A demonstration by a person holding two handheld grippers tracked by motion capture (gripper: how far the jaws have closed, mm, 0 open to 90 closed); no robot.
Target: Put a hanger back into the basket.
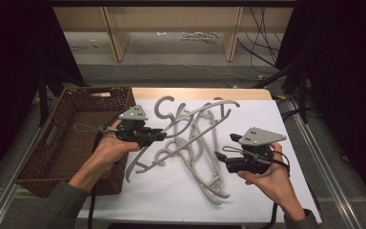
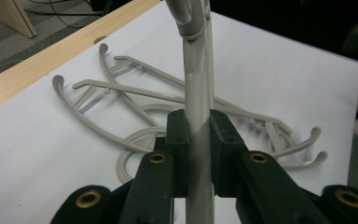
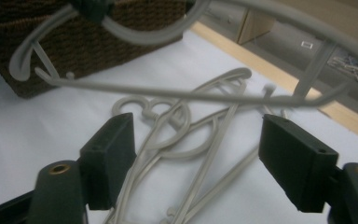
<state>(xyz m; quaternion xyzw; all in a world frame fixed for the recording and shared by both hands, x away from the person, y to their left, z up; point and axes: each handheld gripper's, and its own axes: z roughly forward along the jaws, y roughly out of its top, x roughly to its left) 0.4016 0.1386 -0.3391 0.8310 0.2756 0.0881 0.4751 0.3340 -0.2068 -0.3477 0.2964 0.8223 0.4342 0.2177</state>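
Hangers of pale grey plastic lie tangled in a loose heap (image 1: 198,152) on the white sheet that covers the worktop (image 1: 262,119), their hooks and curved arms crossing one another; I can make out at least three in the heap, though the overlap keeps me from a sure count. One more grey plastic hanger (image 1: 190,118) is lifted out of the heap at a slant, and the left gripper (image 1: 158,135) is clenched on its shaft, the two black jaws pressing on it from either side, as the left gripper view shows closely (image 2: 198,135). Its lower arm hangs down toward the sheet while its upper arm reaches across above the heap. The right gripper (image 1: 221,155) hovers at the right side of the heap with its jaws spread wide and nothing between them; in the right gripper view (image 3: 198,163) the lying hangers show beyond the gap and the lifted hanger (image 3: 177,91) crosses above it. One dark brown woven wicker basket (image 1: 38,164) stands at the left edge of the worktop, just beside the left hand (image 1: 107,150), with a handle slot in its near wall. A light wooden strip runs along the far edge of the worktop, and beyond it are wooden shelf legs and loose cables on the floor.
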